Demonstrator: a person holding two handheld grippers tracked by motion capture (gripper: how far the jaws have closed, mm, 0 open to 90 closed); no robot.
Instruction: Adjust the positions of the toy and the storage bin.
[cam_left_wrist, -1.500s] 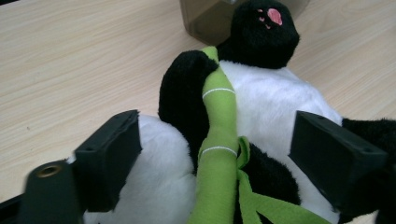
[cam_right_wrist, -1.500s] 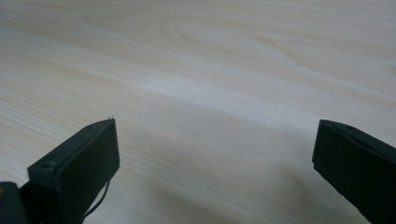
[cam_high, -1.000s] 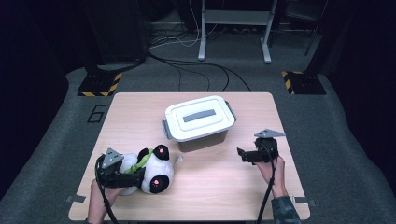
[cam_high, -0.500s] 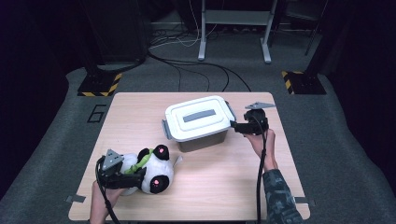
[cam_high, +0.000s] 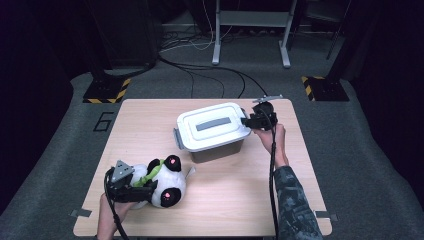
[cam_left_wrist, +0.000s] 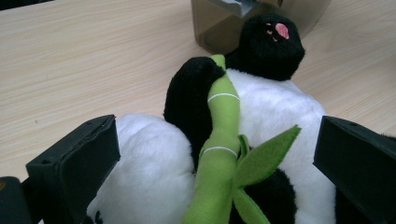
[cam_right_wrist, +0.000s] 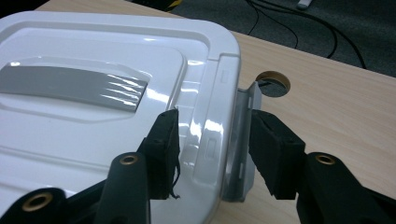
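On the light wooden table (cam_high: 225, 200), the white-lidded, dark-walled plastic storage box (cam_high: 212, 131) sat near the far middle, its long axis running across the table and slightly skewed, its right end a little farther away. Its grey latch (cam_right_wrist: 242, 140) at that right short end was what the coming move seemed to turn on: the right gripper (cam_high: 248, 121) had arrived at exactly that end, pointing leftward along the box's length. Its jaws had just been closing and straddled the lid's edge, one pad over the white rim and the other outside the latch (contact looked close, but a firm pinch could not be confirmed). The right hand was plainly the nearer one to the box.

Nearer the person, at the front left, the black-and-white plush panda with a green felt bamboo stalk (cam_high: 162, 182) lay on its side, head toward the box. The left gripper (cam_high: 145, 189) had its wide-set jaws standing either side of the body, apparently pressing the fur.
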